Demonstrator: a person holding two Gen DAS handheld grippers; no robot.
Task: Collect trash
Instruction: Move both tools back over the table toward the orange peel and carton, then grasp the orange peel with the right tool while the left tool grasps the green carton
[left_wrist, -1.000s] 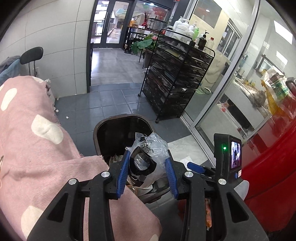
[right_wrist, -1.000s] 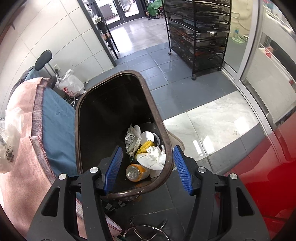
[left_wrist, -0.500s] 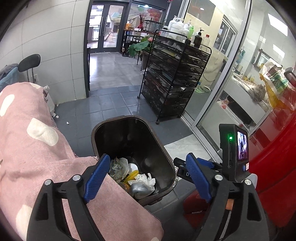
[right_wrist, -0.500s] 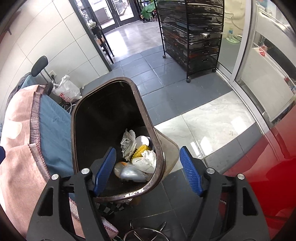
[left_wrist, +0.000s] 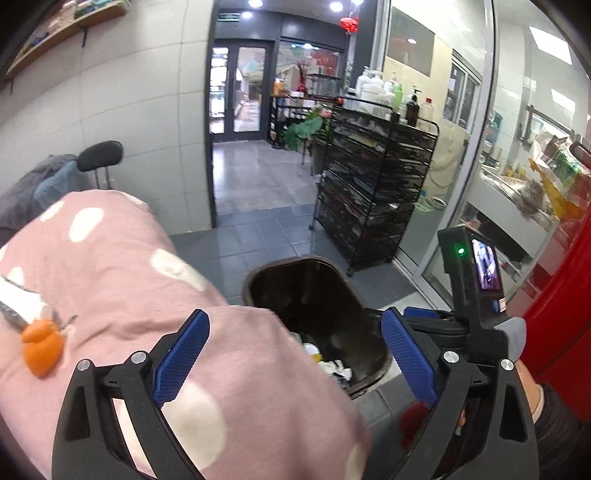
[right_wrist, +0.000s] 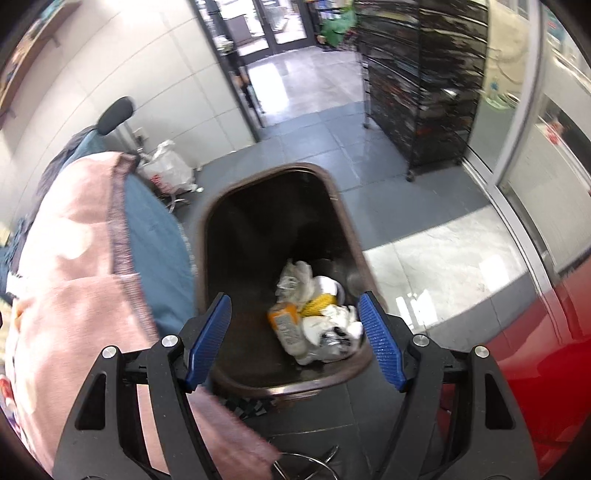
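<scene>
**Grippers empty over bin**

Blanket (left_wrist: 122, 280), pink with pale spots, is seen at left, an orange scrap (left_wrist: 41, 345) lying on it. The left gripper (left_wrist: 293, 360) is held wide apart, nothing between its pads. The brown bin (right_wrist: 207, 236) stands on grey tile, trash (right_wrist: 314, 317) heaped inside. The right gripper (right_wrist: 295, 338) is likewise spread open above that heap.

Bright indoor light, fisheye warp, motion blur

Ceiling spots (left_wrist: 295, 4) at 12 o'clock light the left view; both views bend and darken at the rims. The right view is smeared, worst toward 12 o'clock, with glare on the pale floor tile (right_wrist: 436, 266) at 3 o'clock.
</scene>
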